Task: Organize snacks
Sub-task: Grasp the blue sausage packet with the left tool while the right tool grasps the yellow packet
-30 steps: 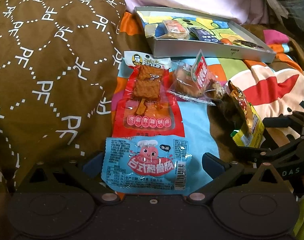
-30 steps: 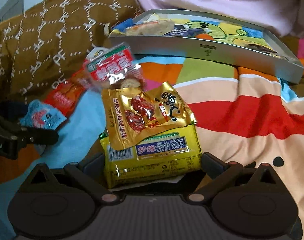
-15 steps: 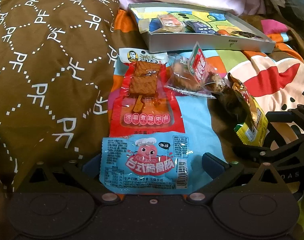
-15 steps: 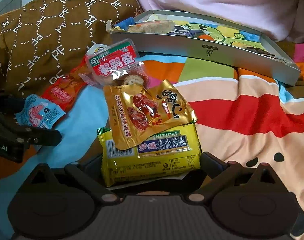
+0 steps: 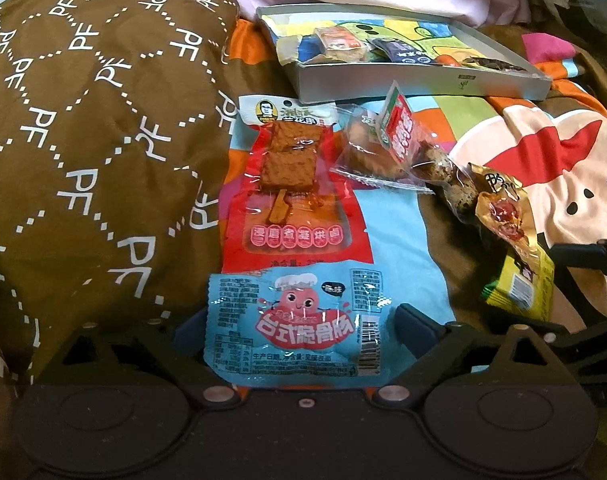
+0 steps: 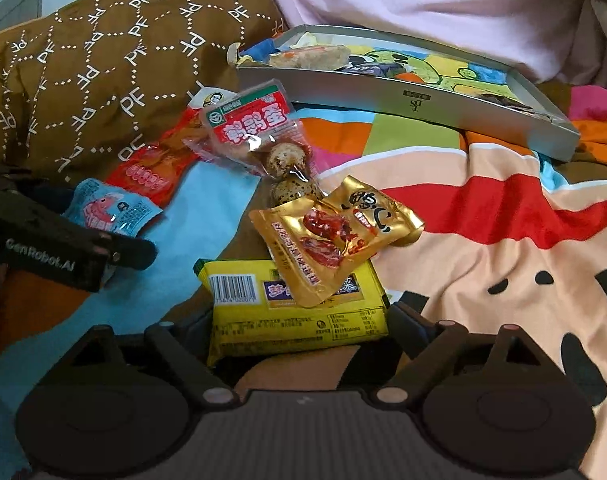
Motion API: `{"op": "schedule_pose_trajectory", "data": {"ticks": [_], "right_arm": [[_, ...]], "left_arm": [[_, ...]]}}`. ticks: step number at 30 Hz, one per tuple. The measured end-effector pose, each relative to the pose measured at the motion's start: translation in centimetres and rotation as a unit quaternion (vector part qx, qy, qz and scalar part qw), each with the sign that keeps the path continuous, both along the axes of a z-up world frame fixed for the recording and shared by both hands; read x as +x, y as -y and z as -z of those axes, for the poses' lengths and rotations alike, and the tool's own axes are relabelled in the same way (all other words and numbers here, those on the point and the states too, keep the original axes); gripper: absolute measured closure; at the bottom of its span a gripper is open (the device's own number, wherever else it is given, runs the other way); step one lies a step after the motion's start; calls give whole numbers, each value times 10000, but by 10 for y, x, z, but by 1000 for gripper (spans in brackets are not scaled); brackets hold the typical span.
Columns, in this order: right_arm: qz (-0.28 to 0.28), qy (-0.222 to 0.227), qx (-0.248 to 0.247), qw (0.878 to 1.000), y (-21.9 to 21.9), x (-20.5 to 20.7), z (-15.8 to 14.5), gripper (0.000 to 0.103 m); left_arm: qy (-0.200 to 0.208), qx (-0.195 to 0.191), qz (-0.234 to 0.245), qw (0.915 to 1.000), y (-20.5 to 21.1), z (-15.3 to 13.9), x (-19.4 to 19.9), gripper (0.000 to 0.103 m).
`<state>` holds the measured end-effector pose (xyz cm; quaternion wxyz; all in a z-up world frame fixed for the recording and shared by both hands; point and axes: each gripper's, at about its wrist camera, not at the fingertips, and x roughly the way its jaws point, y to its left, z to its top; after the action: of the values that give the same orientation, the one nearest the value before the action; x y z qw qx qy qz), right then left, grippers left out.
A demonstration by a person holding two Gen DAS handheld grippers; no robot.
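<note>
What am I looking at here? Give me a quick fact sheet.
setting: bed with a colourful sheet
left gripper: open around a blue snack packet
right gripper: open around a yellow snack packet
on the yellow packet: gold packet
loose nearby: red tofu packet, quail egg packet
destination: grey box, some snacks already inside

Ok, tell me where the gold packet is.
In the right wrist view the gold packet lies centre frame, overlapping the yellow packet's top, just below the quail-egg pack.
</note>
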<state>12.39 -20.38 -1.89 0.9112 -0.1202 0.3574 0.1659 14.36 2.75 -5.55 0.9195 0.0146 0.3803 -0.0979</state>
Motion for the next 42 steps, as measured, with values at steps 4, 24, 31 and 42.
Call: {"op": "schedule_pose_trajectory", "data": {"ticks": [4,24,31,42], "right_arm": [[30,68,-39,10000,-2,-5,1,12],[89,109,100,9999,0,-8,3,12],[94,124,70,9999,0,-9,3,12],[92,131,70,9998,0,-10,4,12]], "left_arm": [[27,-5,-52,10000,-2,0,-2,13],[-36,200,232,9995,8,1,-9,9],[1,167,173,9997,6,0,-10,13],[-98,-4,141,9999,4,-7,-17,14]]}}
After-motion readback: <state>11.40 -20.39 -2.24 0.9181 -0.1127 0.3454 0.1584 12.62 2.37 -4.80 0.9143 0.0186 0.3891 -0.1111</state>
